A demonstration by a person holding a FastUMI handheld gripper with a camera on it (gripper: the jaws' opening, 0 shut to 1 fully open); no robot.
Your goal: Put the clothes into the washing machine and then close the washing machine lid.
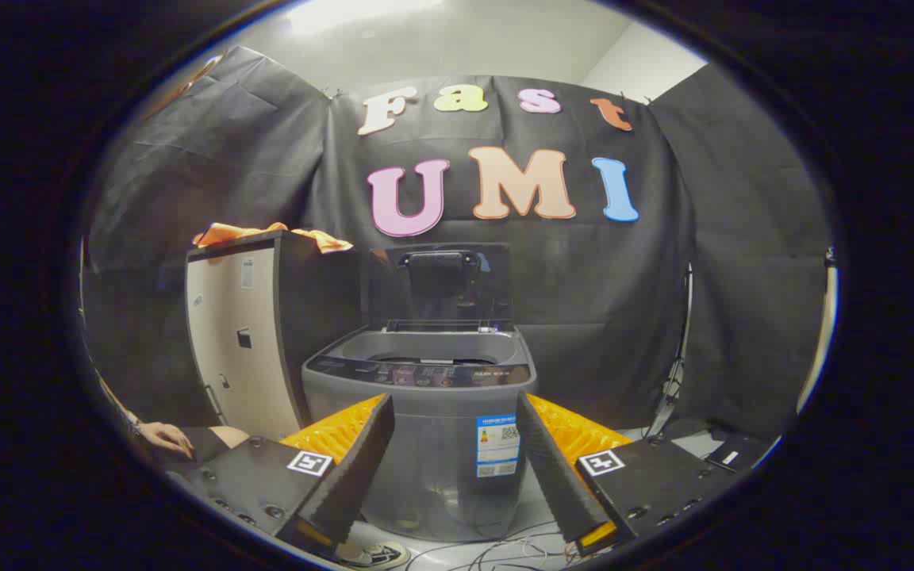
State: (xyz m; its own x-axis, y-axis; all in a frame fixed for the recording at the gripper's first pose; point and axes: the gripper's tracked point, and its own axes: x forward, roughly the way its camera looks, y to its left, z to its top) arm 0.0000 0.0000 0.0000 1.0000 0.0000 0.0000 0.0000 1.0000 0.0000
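Note:
A grey top-loading washing machine (425,420) stands straight ahead of me on the floor. Its dark lid (439,284) is raised upright at the back, so the tub opening (433,349) is exposed. An orange garment (266,233) lies draped over the top of a tall cabinet (244,341) just left of the machine. My gripper (454,408) is held well short of the machine, open, with nothing between its fingers.
A person's hand (165,436) rests low beside the cabinet, left of my fingers. Cables (505,549) trail over the floor in front of the machine, and a shoe (376,555) shows below my fingers. A stand leg (675,373) and dark flat gear (723,452) sit right.

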